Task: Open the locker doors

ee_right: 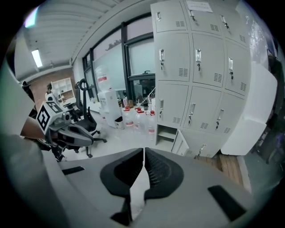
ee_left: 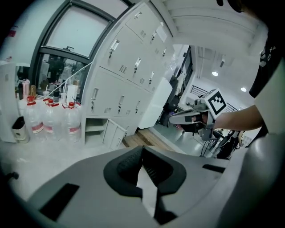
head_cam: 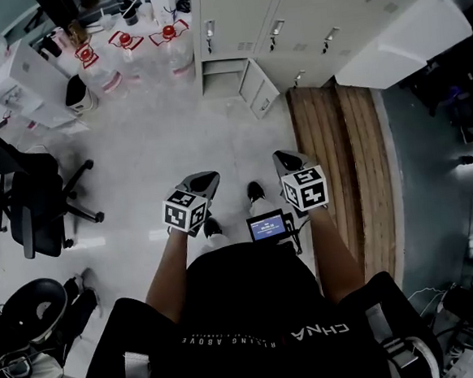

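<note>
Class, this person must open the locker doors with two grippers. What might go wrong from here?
The low grey locker door already hangs open at floor level; a foot might catch it.
Clear red-capped water bottles stand beside the pale grey lockers; a swinging arm could topple them.
The left gripper and right gripper are shut, so may slip off a handle unless opened.

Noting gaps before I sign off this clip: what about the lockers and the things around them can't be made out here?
Lockers: the head view's top edge cuts off the upper rows.
White panel: covers the lockers' lower right part in the right gripper view.
Open locker: contents too small to tell in any view.
Small screen: text too small, head view.
Water bottles: labels unreadable, left gripper view.
</note>
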{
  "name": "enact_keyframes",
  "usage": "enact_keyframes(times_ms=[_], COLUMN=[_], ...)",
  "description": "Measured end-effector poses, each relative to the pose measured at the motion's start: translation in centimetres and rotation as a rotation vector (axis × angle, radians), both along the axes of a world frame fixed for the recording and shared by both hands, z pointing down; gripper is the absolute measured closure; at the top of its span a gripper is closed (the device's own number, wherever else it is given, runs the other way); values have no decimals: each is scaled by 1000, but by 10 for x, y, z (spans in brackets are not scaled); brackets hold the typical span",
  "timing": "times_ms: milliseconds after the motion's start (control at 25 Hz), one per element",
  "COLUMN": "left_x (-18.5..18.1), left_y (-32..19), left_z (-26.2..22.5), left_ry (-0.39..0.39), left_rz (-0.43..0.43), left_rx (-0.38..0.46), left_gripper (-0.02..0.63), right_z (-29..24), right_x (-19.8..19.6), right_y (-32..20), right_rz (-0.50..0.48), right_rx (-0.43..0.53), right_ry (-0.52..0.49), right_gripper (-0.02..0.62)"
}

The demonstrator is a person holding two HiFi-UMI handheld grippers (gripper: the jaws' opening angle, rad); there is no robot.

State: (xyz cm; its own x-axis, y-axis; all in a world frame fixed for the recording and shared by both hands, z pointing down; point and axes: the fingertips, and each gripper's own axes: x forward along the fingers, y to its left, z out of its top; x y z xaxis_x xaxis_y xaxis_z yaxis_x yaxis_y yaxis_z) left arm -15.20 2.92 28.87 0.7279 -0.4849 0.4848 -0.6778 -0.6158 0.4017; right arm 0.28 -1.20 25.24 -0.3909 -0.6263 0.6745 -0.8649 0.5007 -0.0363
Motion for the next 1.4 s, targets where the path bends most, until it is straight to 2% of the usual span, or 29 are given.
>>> enact_keyframes(times_ms=[320, 640, 880, 1400], left_x=[27, 76, 106, 111], left_y=[43, 46, 45, 33], left_z=[5, -12, -24, -26], left_ry=[-13, -56, -89, -147], left_rz=[-77, -175, -100, -67], left_rx=[-2, 73, 99, 136], left_gripper=[586, 586, 586, 586], right_z=[15, 13, 5, -2], right_x=[13, 78, 93, 107], right_y=[47, 59, 58, 53], right_rz=[-99, -97, -98, -22], right_rx=[-24, 32, 66, 95], right_ry=[35, 41, 0, -32], right_gripper=[560, 560, 560, 560])
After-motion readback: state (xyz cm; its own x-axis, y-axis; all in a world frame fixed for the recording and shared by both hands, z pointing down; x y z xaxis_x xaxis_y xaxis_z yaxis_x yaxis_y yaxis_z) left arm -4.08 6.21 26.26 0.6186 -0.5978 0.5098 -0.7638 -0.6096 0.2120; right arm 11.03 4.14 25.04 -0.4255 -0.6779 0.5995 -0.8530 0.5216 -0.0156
